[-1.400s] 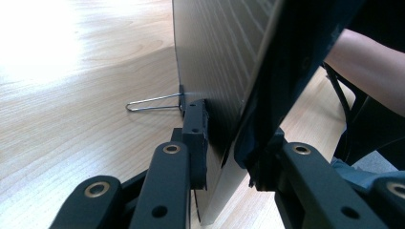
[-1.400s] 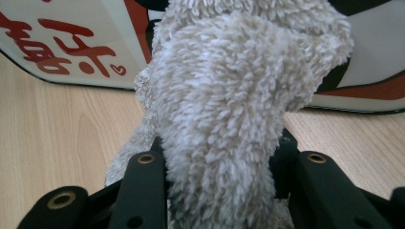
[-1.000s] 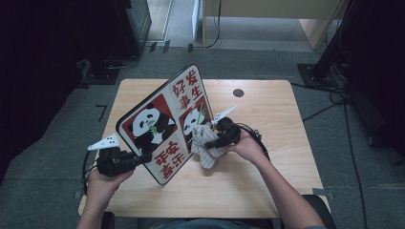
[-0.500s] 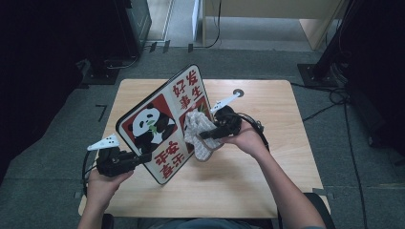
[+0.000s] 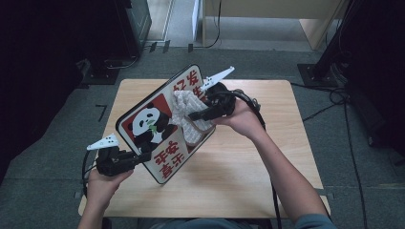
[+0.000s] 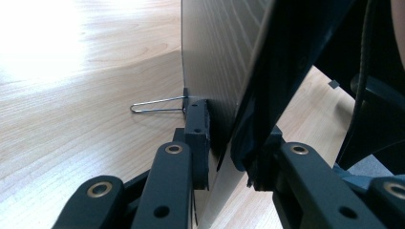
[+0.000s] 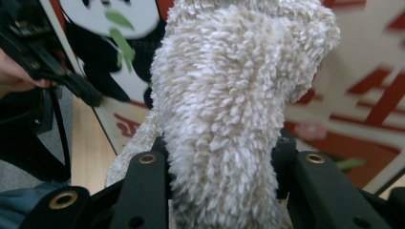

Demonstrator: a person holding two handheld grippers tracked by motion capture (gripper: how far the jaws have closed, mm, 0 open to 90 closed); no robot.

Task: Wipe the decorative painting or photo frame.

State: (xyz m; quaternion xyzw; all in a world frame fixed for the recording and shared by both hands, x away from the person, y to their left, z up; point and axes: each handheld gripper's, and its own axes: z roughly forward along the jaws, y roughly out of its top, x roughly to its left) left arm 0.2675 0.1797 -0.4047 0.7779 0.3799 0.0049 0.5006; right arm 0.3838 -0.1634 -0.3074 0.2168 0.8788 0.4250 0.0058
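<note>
The left gripper clamps the lower corner of the red-and-white panda sign board, propped tilted above the wooden table. The right gripper grips a fluffy cream cloth against the board's upper half; wiping looks midway, lower part left.

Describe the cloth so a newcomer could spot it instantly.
On the wooden table a panda sign stands tilted. Against its face, the right tongs pinch a fluffy cream cloth, the one soft, shaggy thing among hard, flat surfaces.
</note>
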